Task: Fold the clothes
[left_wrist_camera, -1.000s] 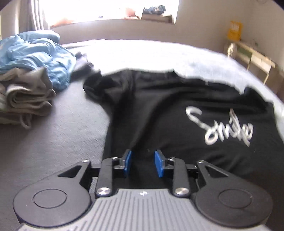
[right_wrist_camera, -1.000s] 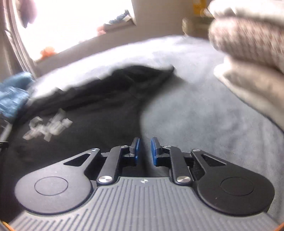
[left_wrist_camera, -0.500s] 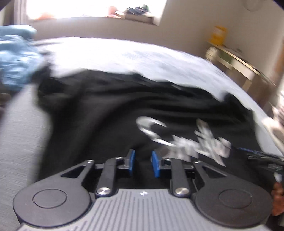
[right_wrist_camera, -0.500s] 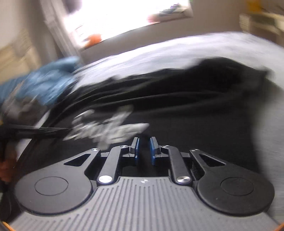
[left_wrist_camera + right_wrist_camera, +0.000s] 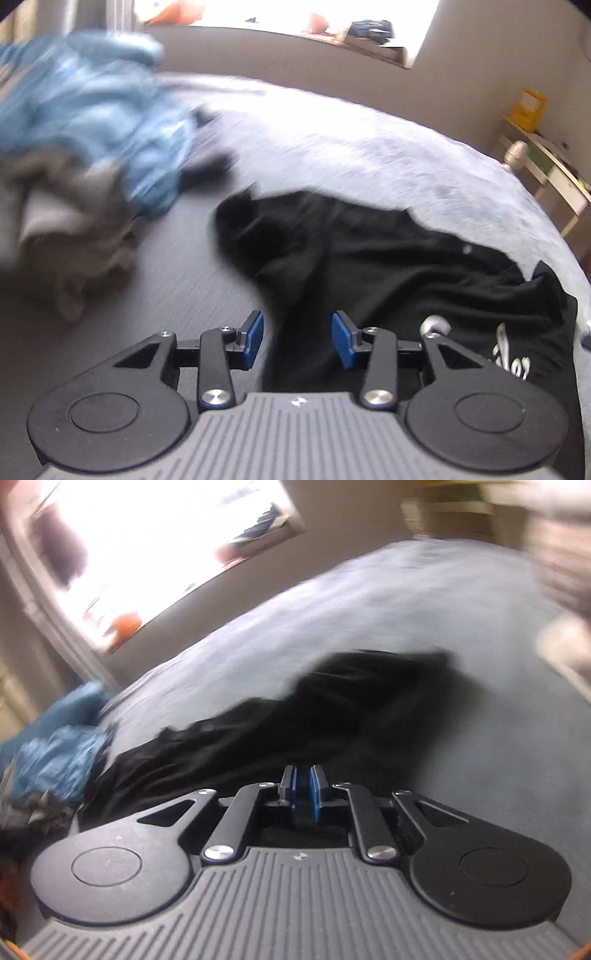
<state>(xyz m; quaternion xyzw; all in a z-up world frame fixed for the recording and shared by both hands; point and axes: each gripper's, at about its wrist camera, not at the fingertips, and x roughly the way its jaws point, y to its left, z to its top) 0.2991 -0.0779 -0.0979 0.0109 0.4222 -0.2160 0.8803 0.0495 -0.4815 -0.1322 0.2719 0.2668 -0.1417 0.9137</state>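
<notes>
At the bottom of each frame I see my left gripper (image 5: 297, 341), its jaws just having widened, empty over the black T-shirt (image 5: 388, 258), and my right gripper (image 5: 303, 794) pinched nearly shut, black cloth apparently between its pads. The shirt lies rumpled mid-frame on the grey bed (image 5: 351, 147), so I judge its fold barely begun, and the blue-and-grey heap (image 5: 85, 147) at upper left waits unfolded.

The right tool (image 5: 303, 788), its blue pads nearly together on a dark fold of cloth, points over a rumpled black shirt (image 5: 295, 716) lying on a grey bed (image 5: 461, 635), with blue clothing (image 5: 55, 753) (blurred) piled at the left below a bright window (image 5: 159, 542).
</notes>
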